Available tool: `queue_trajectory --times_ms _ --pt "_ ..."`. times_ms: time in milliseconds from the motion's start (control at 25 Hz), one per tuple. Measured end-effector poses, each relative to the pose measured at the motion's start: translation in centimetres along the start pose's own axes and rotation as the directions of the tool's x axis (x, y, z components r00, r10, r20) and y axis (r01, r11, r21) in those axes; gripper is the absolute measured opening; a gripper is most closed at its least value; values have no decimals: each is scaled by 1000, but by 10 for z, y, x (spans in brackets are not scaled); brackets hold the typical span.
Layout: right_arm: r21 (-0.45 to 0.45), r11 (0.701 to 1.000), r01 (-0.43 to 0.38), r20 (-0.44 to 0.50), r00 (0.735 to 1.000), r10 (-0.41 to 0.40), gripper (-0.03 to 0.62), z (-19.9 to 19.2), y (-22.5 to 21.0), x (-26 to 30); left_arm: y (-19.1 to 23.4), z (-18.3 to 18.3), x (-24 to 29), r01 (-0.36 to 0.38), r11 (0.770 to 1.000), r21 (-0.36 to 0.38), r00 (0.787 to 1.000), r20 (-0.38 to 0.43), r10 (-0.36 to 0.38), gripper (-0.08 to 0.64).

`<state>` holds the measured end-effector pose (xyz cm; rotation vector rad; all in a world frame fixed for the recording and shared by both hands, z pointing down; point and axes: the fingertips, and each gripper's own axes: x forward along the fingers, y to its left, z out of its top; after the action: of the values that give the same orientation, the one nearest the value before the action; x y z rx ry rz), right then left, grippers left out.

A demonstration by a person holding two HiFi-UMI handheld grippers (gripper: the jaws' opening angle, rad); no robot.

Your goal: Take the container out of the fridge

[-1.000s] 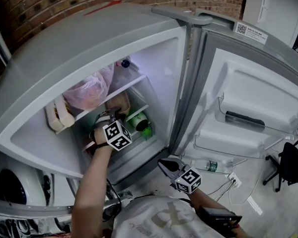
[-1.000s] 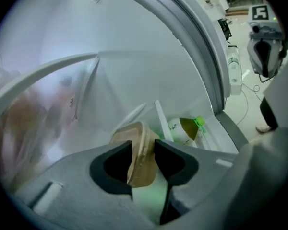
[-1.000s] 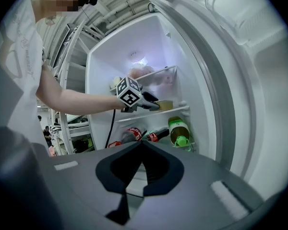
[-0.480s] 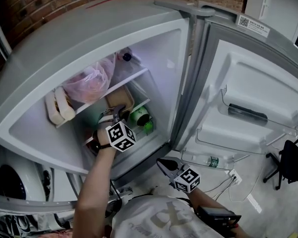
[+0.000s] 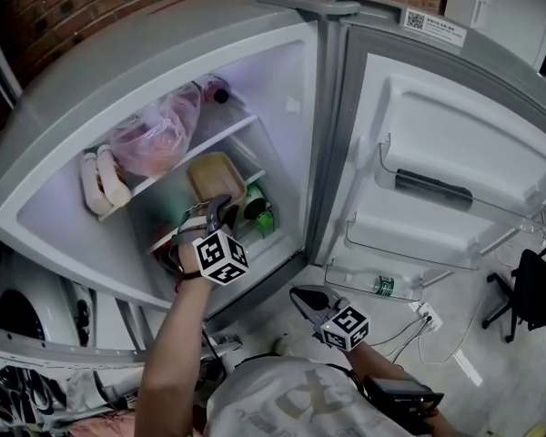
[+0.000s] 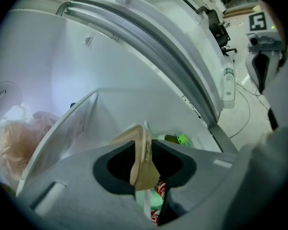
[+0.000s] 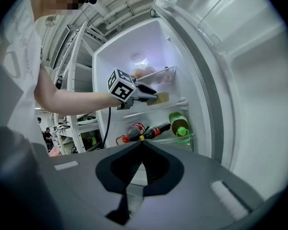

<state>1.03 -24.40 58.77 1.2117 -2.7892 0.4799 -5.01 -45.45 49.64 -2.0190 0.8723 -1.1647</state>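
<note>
Left gripper [image 6: 143, 145]: jaws closing on the rim of the tan container [image 6: 140, 164], which stands edge-on between the pads. The lip is taken, in my judgement, because the flat body is too wide to span. The container is inside the fridge [image 5: 164, 71], below the shelf carrying the pink bag [image 5: 155, 135] (not yet clear of the cabinet). Right gripper [image 7: 140, 139]: jaws together, empty, held low outside the open door [image 5: 437, 153], presumably to keep the withdrawal path free
</note>
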Motion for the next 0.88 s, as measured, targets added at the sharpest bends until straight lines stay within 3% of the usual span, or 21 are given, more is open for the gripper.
queue_trajectory --times_ms 880 --pt "-19 999 26 -1 1000 -26 8 -11 11 -79 -73 53 -93 -16 999 46 998 59 13 97"
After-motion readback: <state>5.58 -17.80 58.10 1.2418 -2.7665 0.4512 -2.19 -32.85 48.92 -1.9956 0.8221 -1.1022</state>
